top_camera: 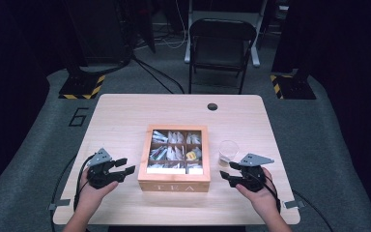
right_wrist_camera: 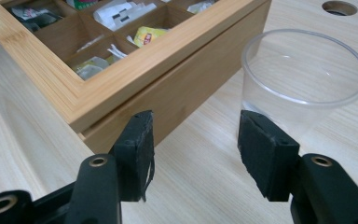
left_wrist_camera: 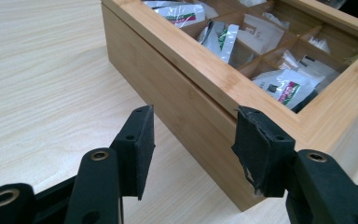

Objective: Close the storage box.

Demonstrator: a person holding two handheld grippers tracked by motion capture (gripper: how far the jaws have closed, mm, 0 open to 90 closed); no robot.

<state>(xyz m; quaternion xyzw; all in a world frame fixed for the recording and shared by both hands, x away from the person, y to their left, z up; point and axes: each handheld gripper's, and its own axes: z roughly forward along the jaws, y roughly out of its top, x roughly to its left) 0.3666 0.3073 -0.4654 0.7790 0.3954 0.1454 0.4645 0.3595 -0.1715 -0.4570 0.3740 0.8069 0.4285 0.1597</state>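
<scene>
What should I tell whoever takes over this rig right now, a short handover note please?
Left gripper: open, nothing held, beside the tea box's left side.
Right gripper: open, nothing held, between the box's right front corner and the clear plastic cup.
Things: the box sits mid-table, lid down, tea bags visible through its window. The cup stands upright, right of the box, and looks empty.
Done: nothing visible yet.
Left: probably opening the lid and moving a tea bag to the cup.

Tan wood tea box (top_camera: pixel 174 183), clear cup (top_camera: pixel 228 152).
</scene>
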